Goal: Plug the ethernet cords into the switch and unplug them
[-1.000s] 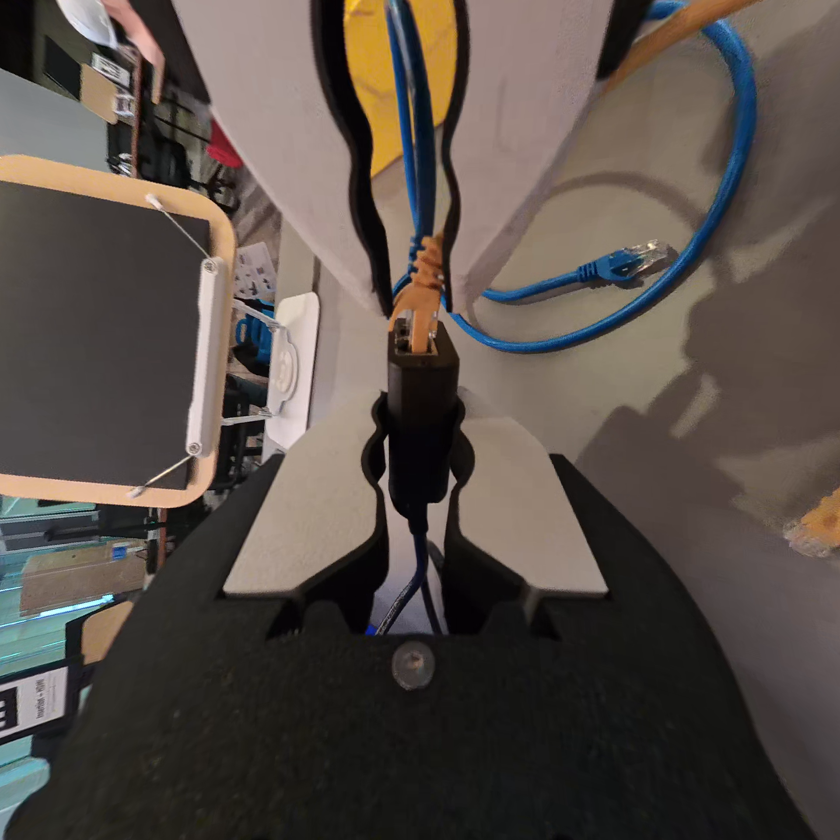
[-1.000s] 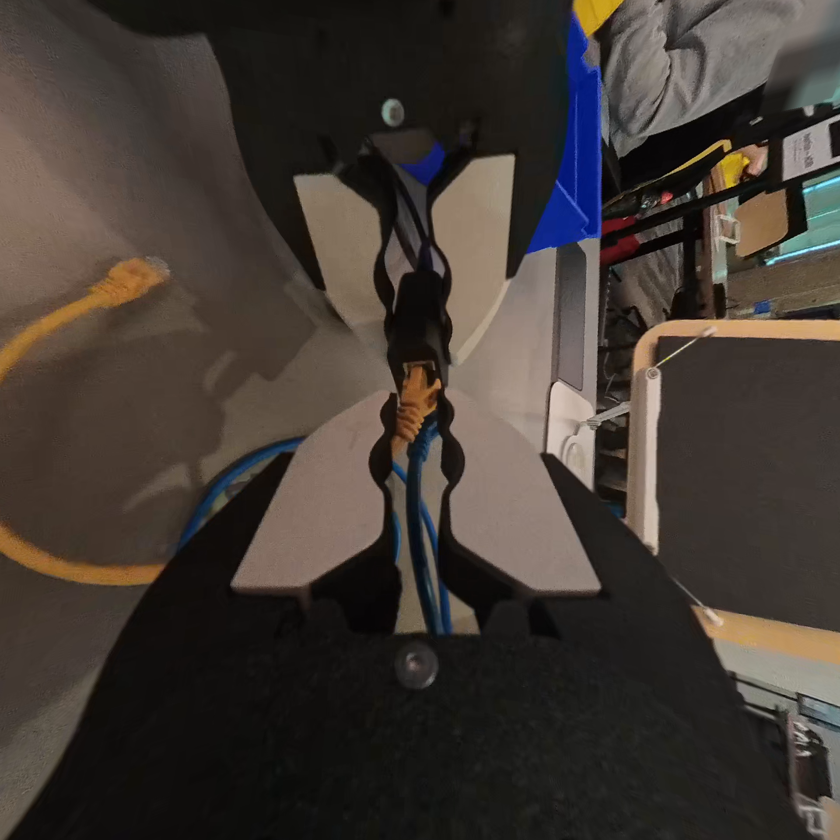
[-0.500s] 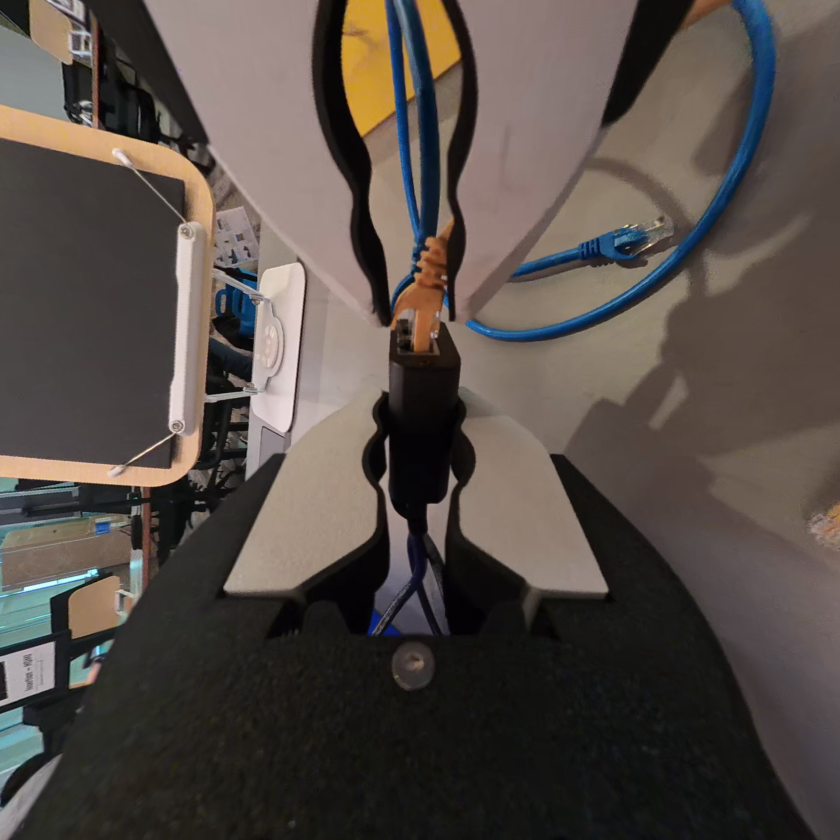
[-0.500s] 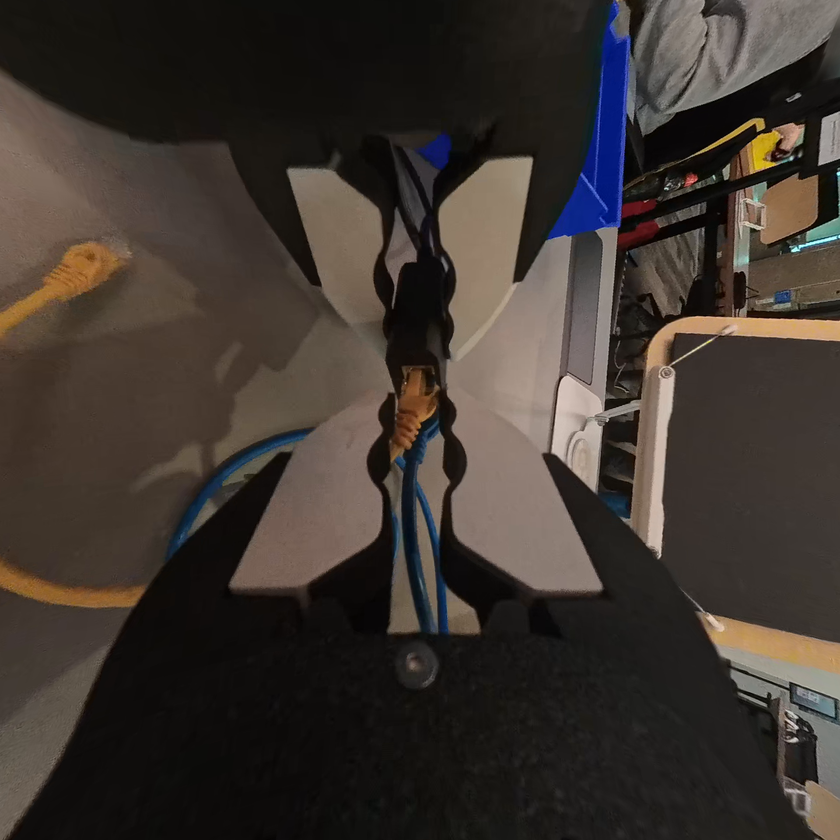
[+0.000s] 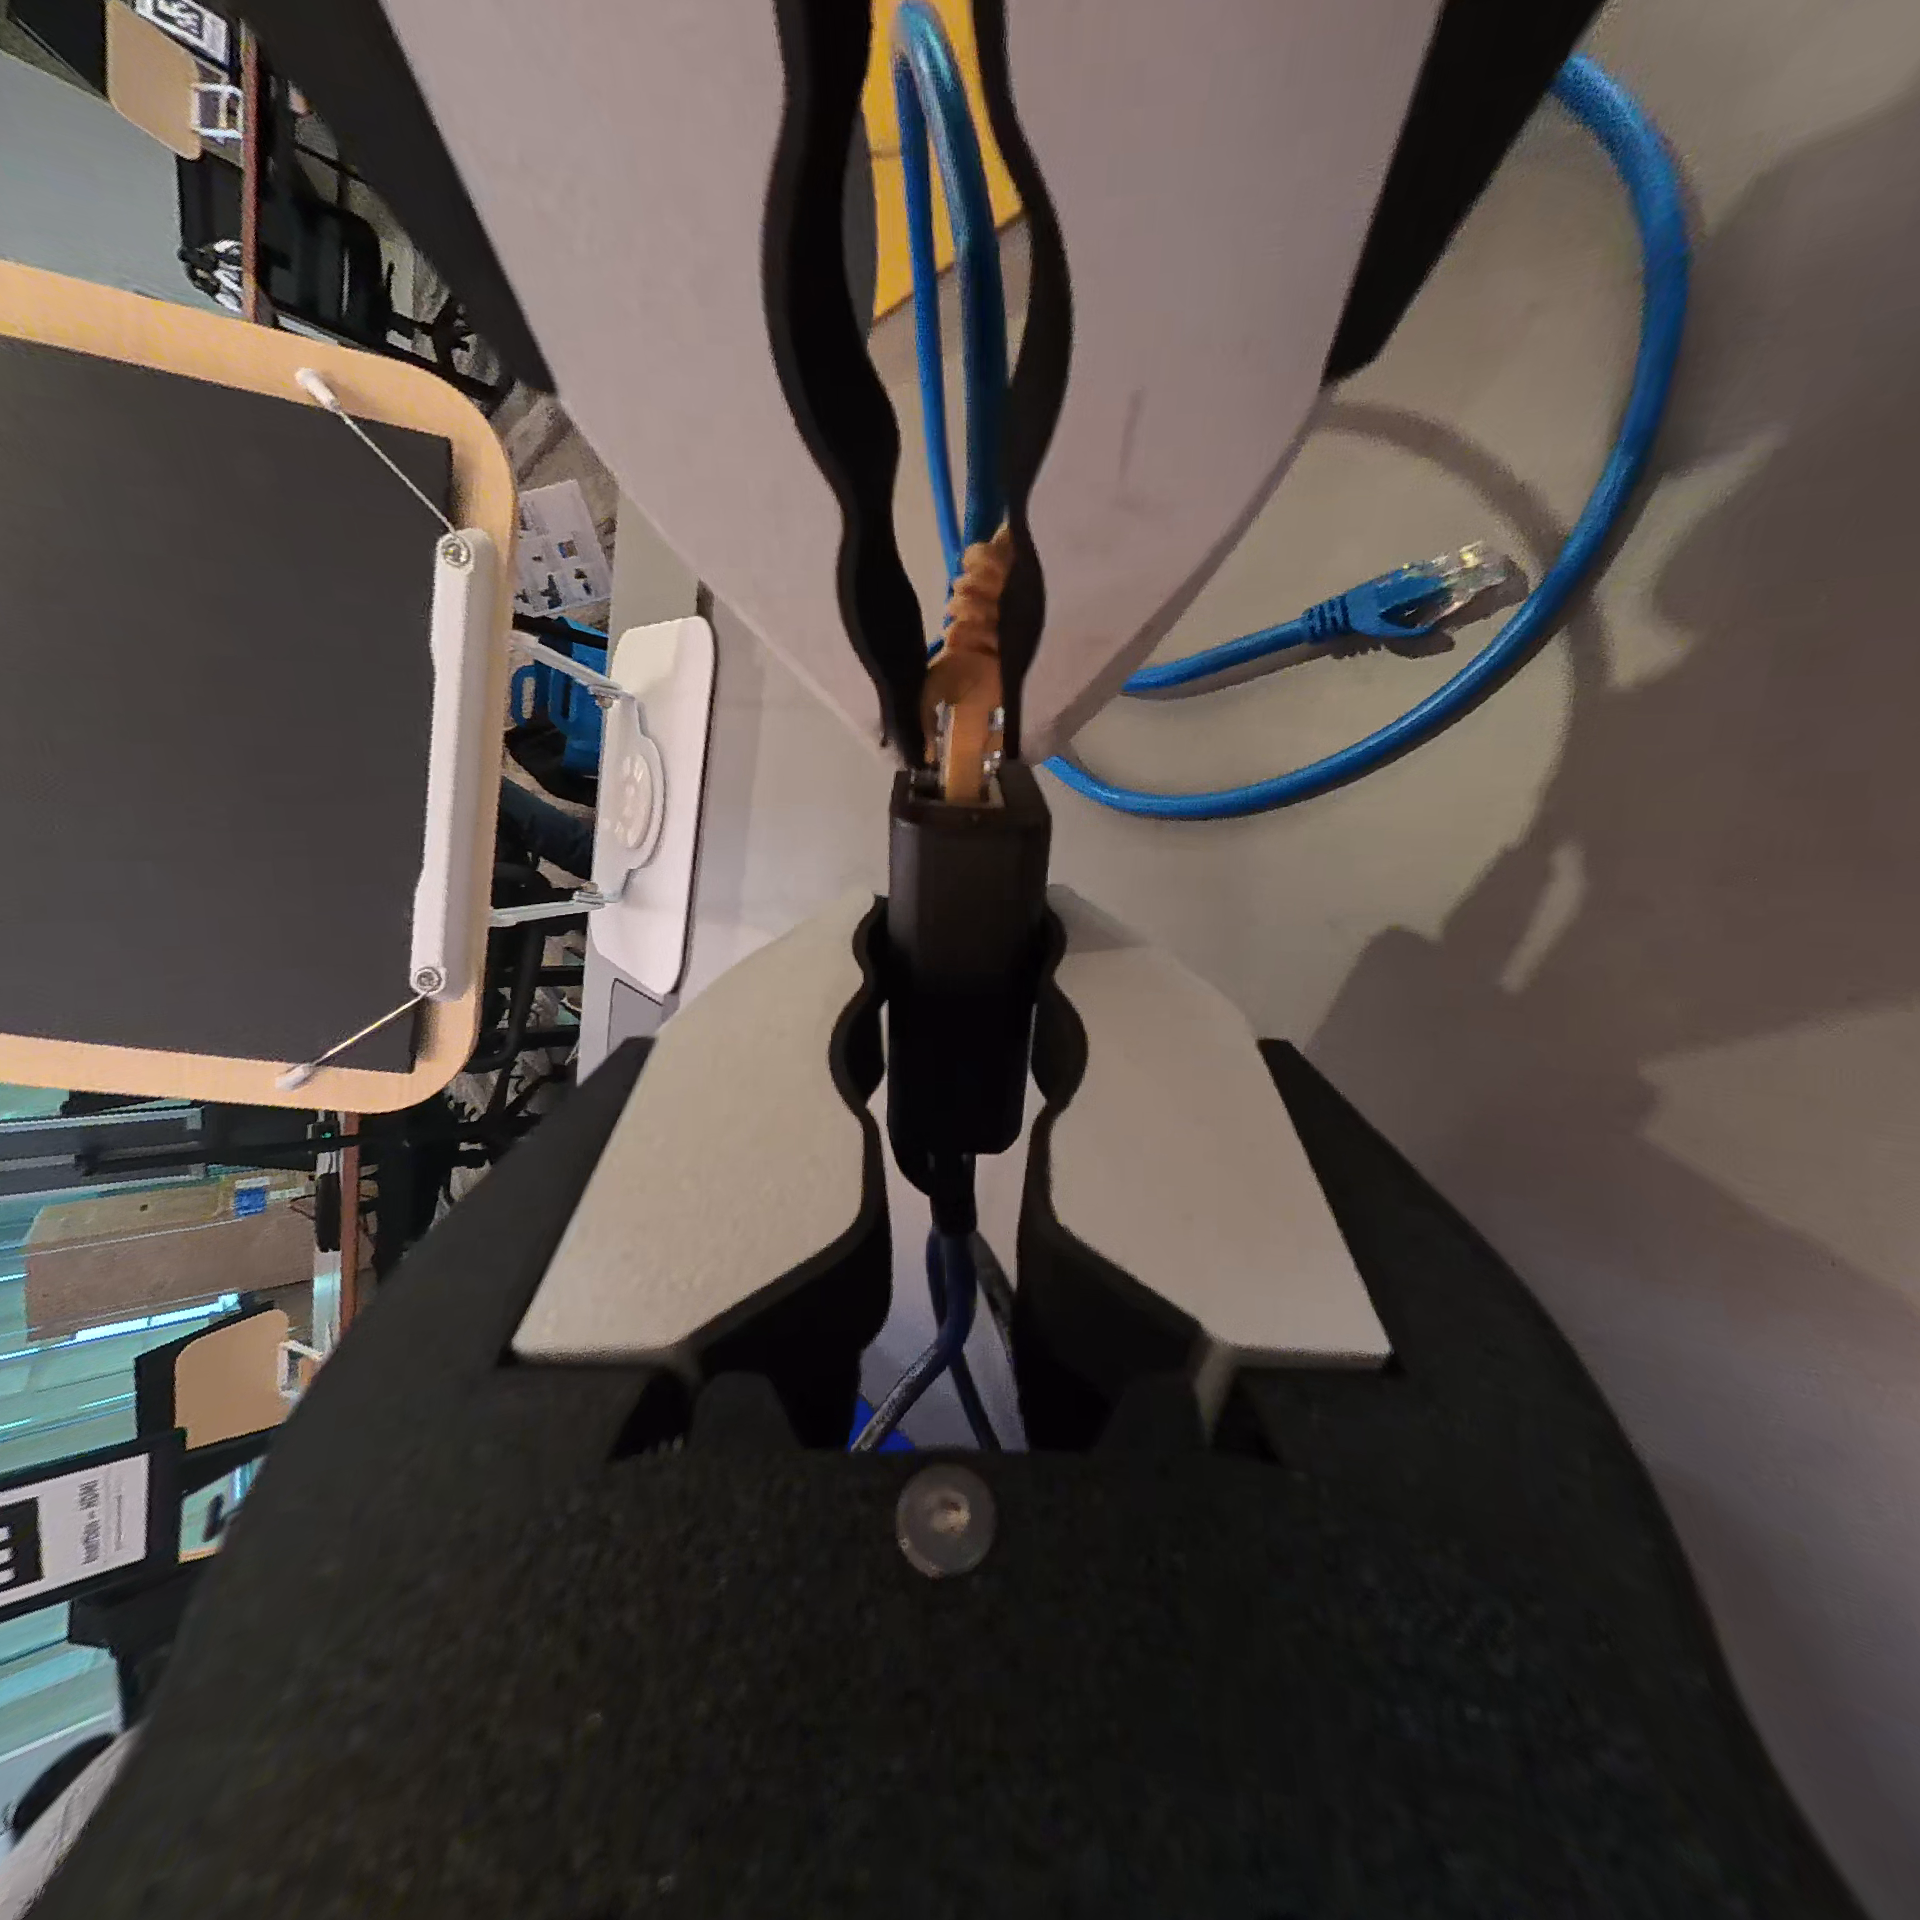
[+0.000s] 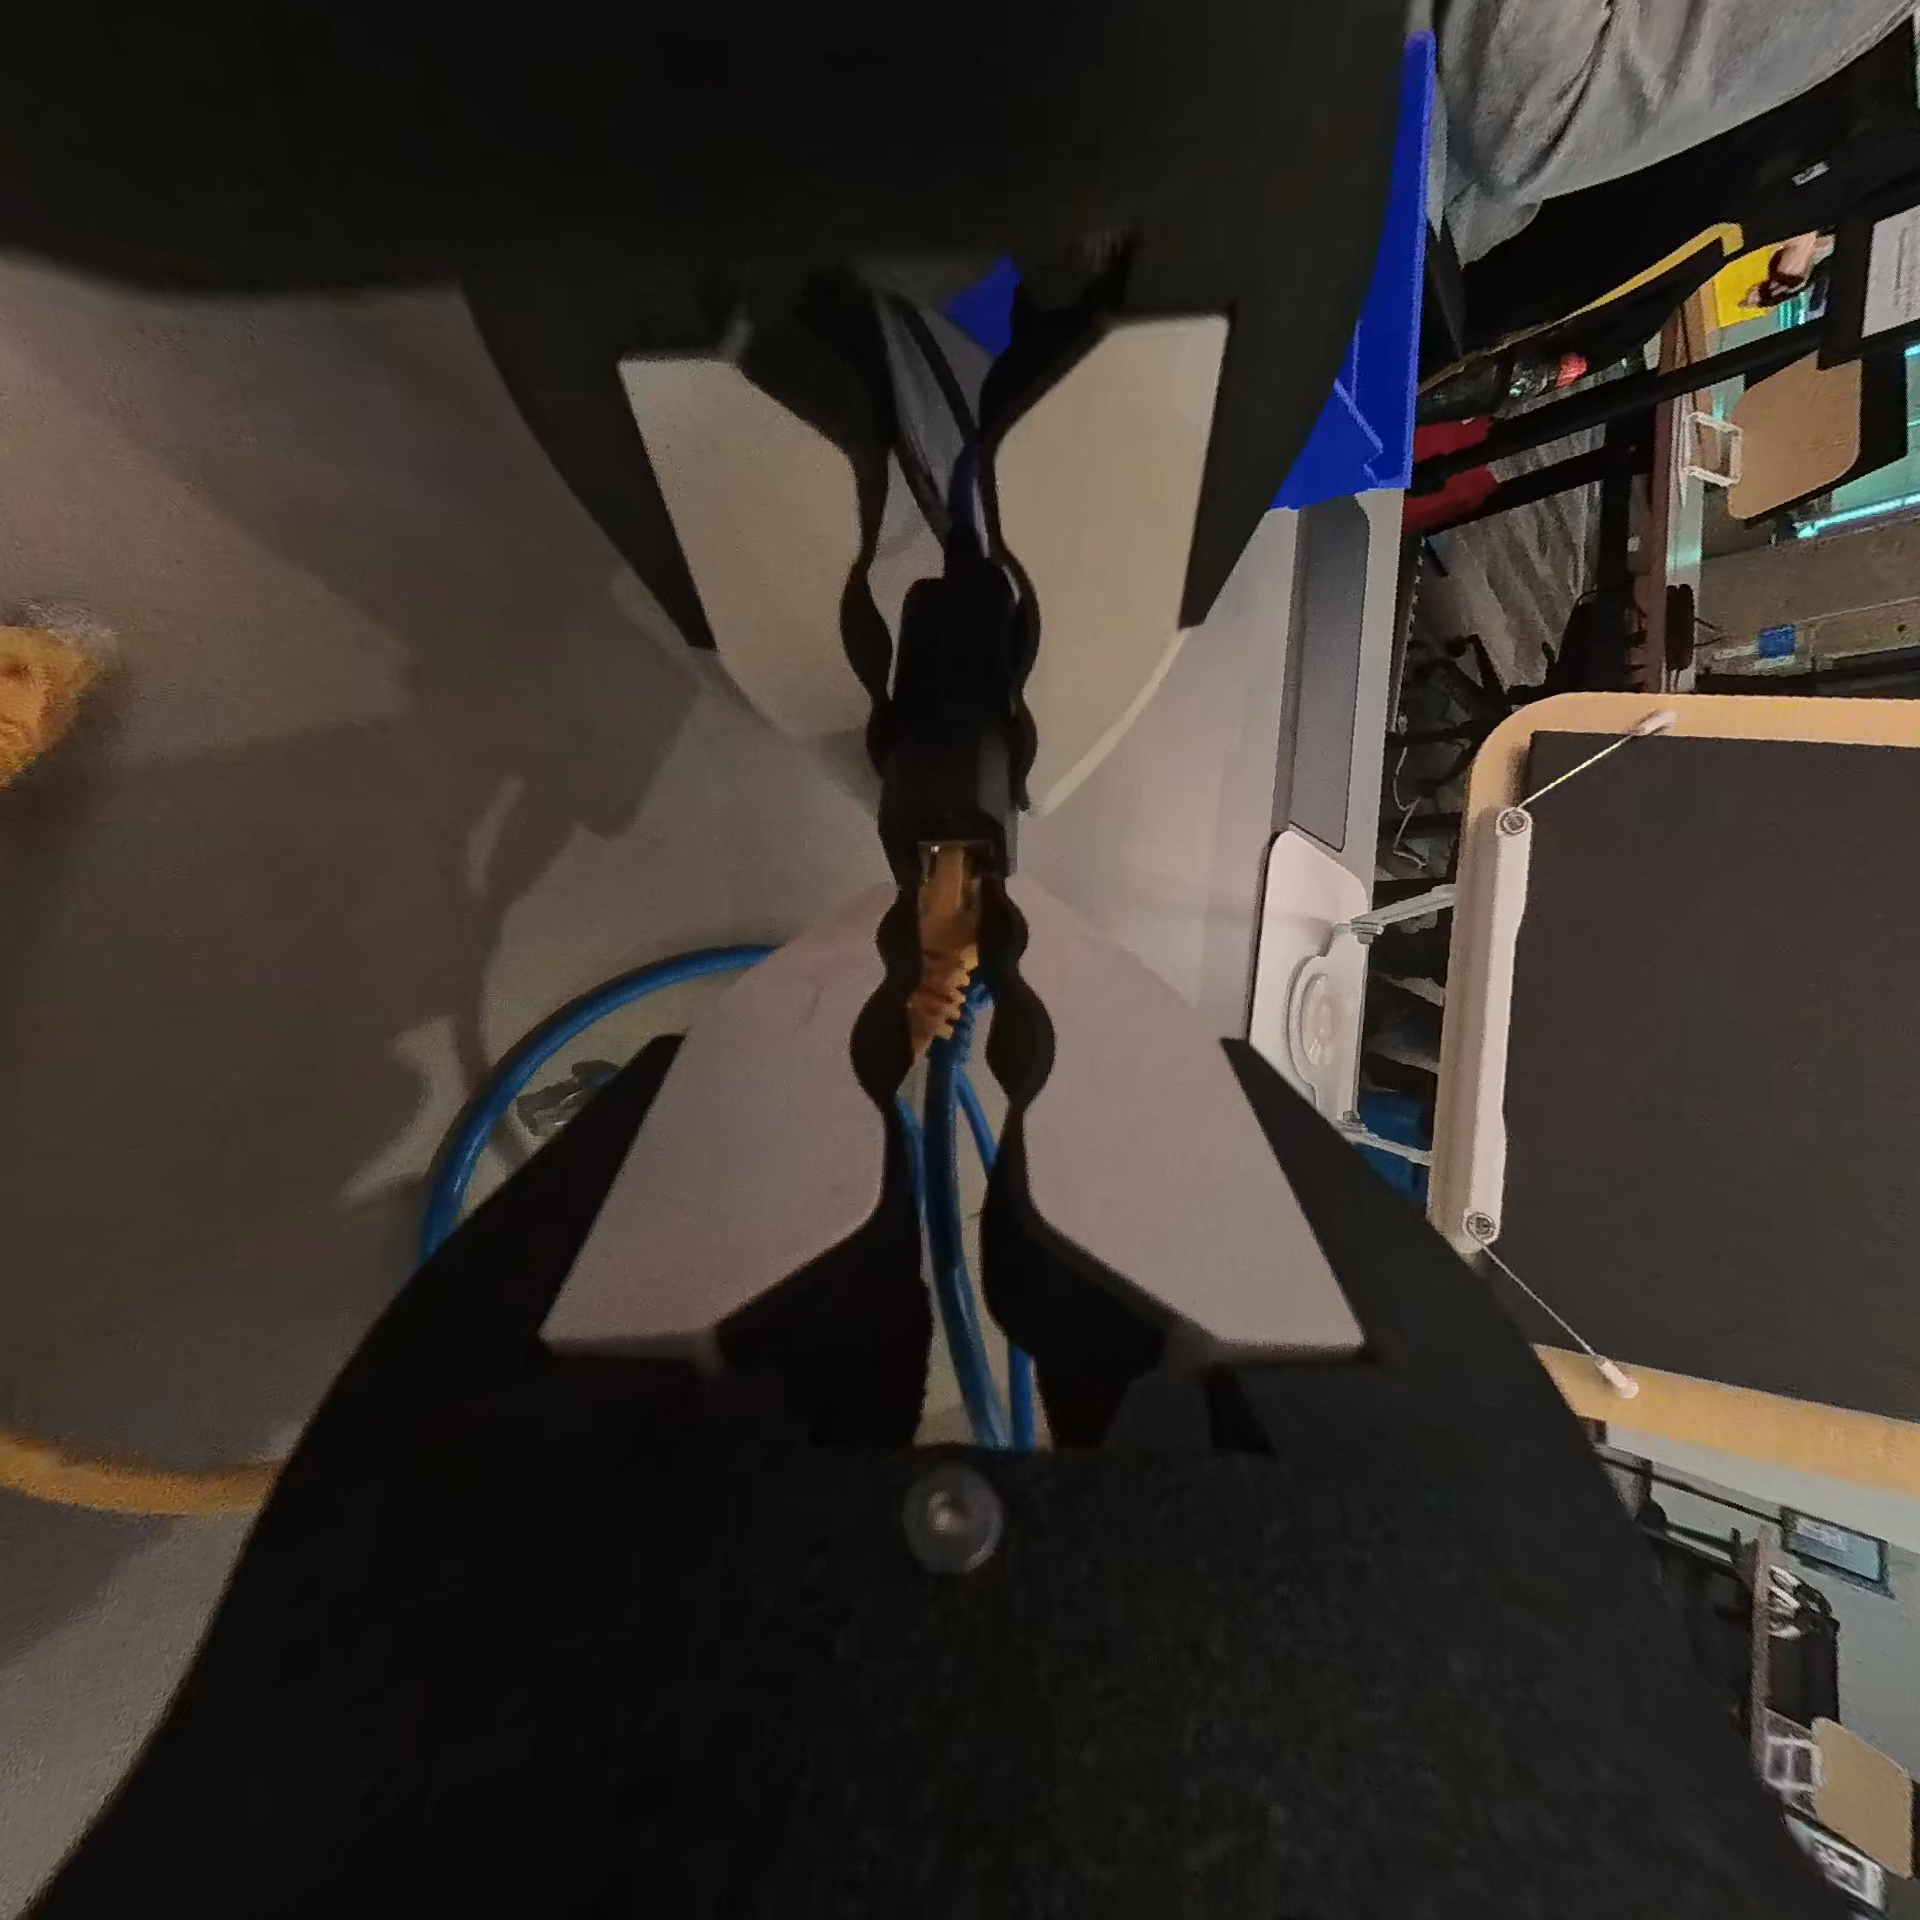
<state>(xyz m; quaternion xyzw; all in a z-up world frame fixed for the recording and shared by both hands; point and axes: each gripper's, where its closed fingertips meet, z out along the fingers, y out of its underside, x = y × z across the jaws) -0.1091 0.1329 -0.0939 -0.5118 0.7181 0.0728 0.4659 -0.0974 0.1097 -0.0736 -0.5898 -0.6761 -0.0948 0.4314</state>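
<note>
Orange plug (image 5: 971, 717) tip hidden inside black adapter (image 5: 966, 935), seating depth unclear. Adapter's rear end and its dark lead (image 5: 951, 1278) masked by left gripper (image 5: 961, 997) fingers. Blue cable (image 5: 1621, 436) loop cut off at top edge. In right wrist view, loose orange connector (image 6: 31, 696) blurred, cropped at left edge; blue plug (image 6: 556, 1096) too dim to resolve.

Orange plug (image 5: 971, 665) pushed deeper into black switch (image 5: 964, 966), right claw (image 6: 951, 935) closer
</note>
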